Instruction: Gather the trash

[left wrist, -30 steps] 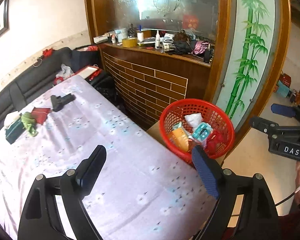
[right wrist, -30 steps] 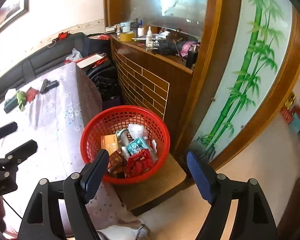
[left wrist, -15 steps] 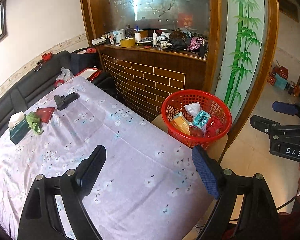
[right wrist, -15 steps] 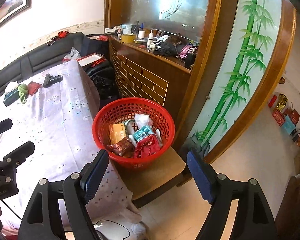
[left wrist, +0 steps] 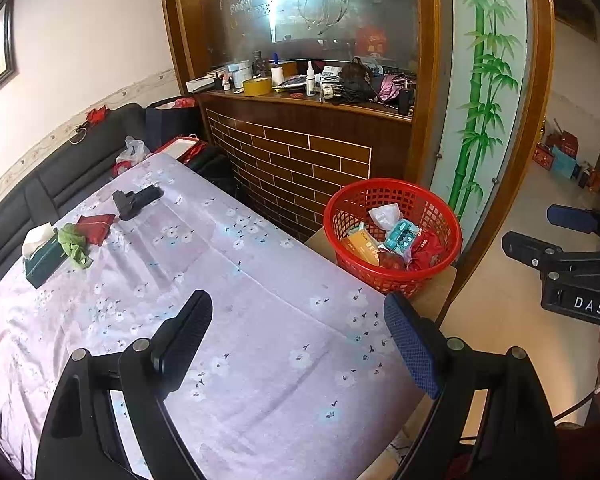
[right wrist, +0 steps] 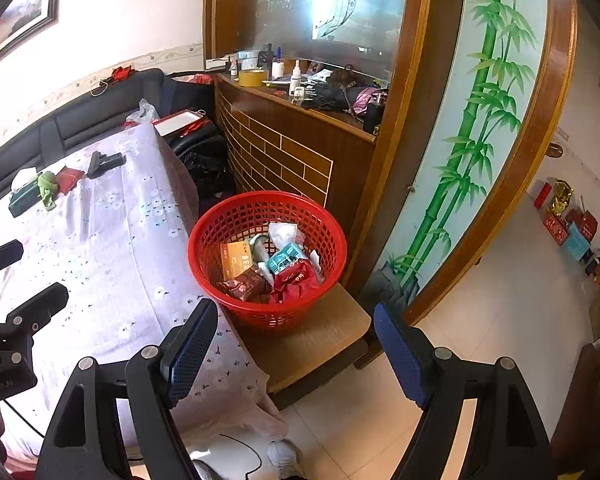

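From my left wrist: my left claw [left wrist: 298,340] hangs wide open and empty over the cloth-covered table [left wrist: 260,360]. The red basket [left wrist: 394,236] sits on a wooden stool [left wrist: 440,292] just beside the table's far right corner, holding a white wad, an orange box, a teal pack and red wrappers. At the table's far left lie a tissue box [left wrist: 42,254], a green rag [left wrist: 74,246], a red pouch [left wrist: 96,226] and a black gadget [left wrist: 136,201]. My right claw [left wrist: 556,236] shows at the right edge, its jaws apart. A brick-fronted counter [left wrist: 300,152] cluttered with bottles and tape stands behind.

From my right wrist: my right claw [right wrist: 296,350] is also spread wide, gripping nothing, above the stool [right wrist: 324,340] and tiled floor [right wrist: 500,300]. The basket [right wrist: 266,258] lies straight ahead, between the table [right wrist: 112,248] and a bamboo-painted panel [right wrist: 460,140], trash heaped inside. My left claw [right wrist: 18,276] enters at left over the cloth. The rag [right wrist: 46,188], pouch [right wrist: 70,178] and gadget [right wrist: 104,162] rest at the table's far end, well apart from the basket.
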The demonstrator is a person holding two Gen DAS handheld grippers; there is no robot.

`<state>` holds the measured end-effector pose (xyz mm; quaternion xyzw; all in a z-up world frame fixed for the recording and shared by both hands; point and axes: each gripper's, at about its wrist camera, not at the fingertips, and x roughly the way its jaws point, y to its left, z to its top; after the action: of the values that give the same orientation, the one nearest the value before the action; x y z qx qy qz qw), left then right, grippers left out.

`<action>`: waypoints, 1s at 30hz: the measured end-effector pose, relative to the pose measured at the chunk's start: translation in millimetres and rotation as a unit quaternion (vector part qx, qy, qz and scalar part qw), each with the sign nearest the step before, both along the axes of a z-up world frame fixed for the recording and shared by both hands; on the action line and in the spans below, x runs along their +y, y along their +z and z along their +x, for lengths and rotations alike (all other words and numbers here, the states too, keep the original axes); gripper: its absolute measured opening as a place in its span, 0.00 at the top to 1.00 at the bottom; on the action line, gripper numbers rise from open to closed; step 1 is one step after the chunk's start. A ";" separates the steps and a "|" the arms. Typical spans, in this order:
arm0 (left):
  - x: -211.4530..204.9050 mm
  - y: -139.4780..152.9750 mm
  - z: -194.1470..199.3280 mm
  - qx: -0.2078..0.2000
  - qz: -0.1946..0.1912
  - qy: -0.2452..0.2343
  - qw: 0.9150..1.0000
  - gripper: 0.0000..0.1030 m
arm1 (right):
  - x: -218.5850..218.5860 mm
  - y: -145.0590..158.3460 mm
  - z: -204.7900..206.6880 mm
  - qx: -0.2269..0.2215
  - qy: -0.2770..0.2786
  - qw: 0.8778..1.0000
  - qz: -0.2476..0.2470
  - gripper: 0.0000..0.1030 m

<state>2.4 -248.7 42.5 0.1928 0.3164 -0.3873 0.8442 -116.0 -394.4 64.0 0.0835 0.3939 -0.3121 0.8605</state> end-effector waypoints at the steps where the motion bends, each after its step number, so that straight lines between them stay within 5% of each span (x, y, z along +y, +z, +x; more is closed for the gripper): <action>1: -0.4 0.2 -0.2 -0.001 0.001 0.000 1.000 0.16 | 0.6 0.2 0.5 0.001 0.001 1.000 -0.001 0.18; 30: 10.2 -0.4 3.5 0.015 -0.022 0.019 0.999 0.11 | 0.1 -7.8 8.2 0.021 0.009 1.000 0.007 0.18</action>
<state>6.0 -238.5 42.1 0.1622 0.3239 -0.3814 0.8505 -107.8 -394.3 56.2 0.0791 0.4151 -0.3030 0.8542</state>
